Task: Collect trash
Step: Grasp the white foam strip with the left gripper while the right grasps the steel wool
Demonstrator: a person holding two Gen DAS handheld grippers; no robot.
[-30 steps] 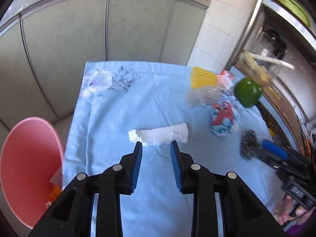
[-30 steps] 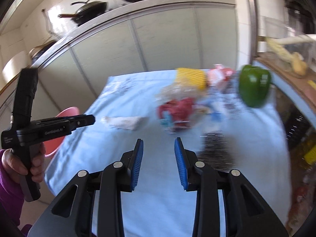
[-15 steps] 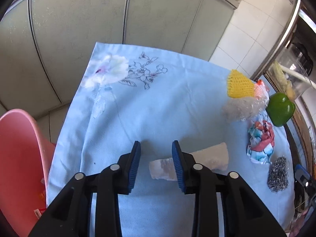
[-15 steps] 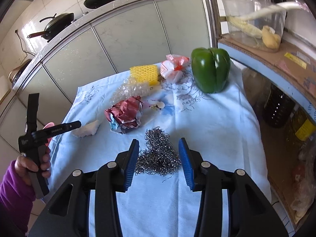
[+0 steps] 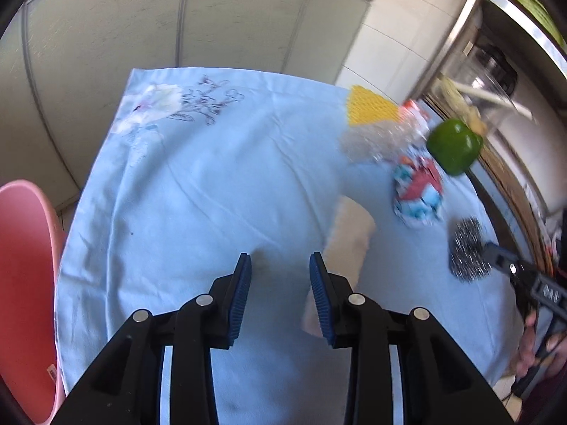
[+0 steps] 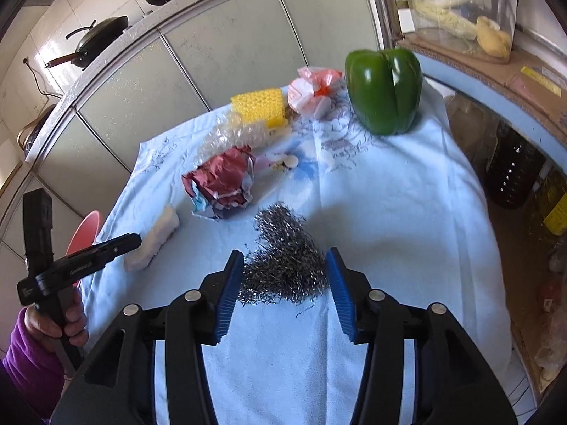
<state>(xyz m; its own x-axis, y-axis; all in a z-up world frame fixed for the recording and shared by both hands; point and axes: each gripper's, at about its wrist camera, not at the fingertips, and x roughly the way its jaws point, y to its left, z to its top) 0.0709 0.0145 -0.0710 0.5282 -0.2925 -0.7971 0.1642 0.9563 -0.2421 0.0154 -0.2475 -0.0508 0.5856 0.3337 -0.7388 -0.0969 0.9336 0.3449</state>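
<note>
A steel wool ball point(image 6: 283, 269) lies on the blue cloth between the open jaws of my right gripper point(image 6: 285, 276); it also shows in the left wrist view point(image 5: 467, 248). A white foam piece point(image 5: 345, 244) lies just right of my open left gripper point(image 5: 280, 283), partly behind its right finger; it also shows in the right wrist view point(image 6: 156, 241). A crumpled red and blue wrapper point(image 6: 221, 180), clear bubble wrap point(image 6: 232, 136), a yellow foam net point(image 6: 258, 104) and a pink-white bag point(image 6: 312, 90) lie further back. A pink bin point(image 5: 24, 272) stands left of the table.
A green bell pepper point(image 6: 384, 90) stands at the table's far right. The blue tablecloth point(image 5: 198, 177) covers the table. Cabinet doors point(image 5: 177, 17) stand behind it. A shelf with a clear container point(image 6: 460, 14) and bottles point(image 6: 514, 173) is on the right.
My left gripper has swung, so the foam piece now sits beside its right finger instead of between the jaws. My right gripper has moved forward around the steel wool and opened wider.
</note>
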